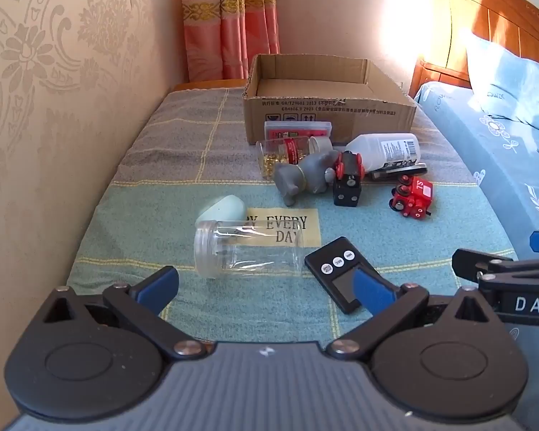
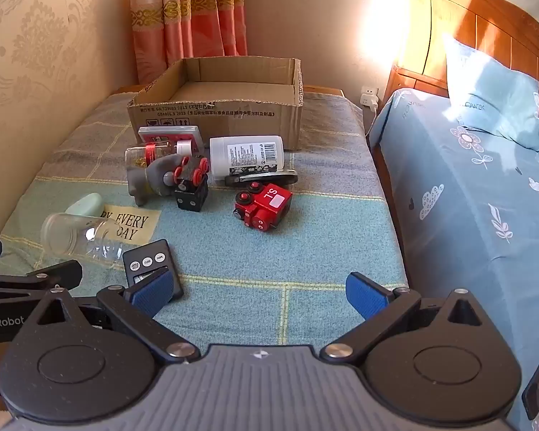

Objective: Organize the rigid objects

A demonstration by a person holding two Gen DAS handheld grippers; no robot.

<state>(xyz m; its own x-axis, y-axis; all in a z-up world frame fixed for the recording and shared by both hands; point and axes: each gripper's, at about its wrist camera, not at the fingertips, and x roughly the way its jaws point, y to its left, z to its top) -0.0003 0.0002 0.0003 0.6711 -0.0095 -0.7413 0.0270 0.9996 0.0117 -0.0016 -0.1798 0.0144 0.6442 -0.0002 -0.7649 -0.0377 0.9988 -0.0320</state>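
An open cardboard box (image 1: 327, 107) (image 2: 215, 115) stands at the far end of the blanket-covered table. In front of it lie a pink case (image 1: 298, 130), a capsule jar (image 1: 284, 154), a grey elephant toy (image 1: 302, 177), a black-and-red toy (image 1: 348, 179), a white bottle (image 1: 384, 149) (image 2: 248, 154) and a red toy train (image 1: 411, 197) (image 2: 264, 204). Nearer lie a clear jar (image 1: 244, 249) (image 2: 79, 239), a mint case (image 1: 221, 210) and a black timer (image 1: 341, 273) (image 2: 151, 267). My left gripper (image 1: 267, 289) is open just short of the clear jar. My right gripper (image 2: 258, 292) is open and empty over the blanket.
A wallpapered wall (image 1: 54, 107) runs along the table's left side. A bed with a blue sheet (image 2: 478, 197) and pillow (image 2: 492, 104) is on the right. Pink curtains (image 1: 230, 18) hang behind the box.
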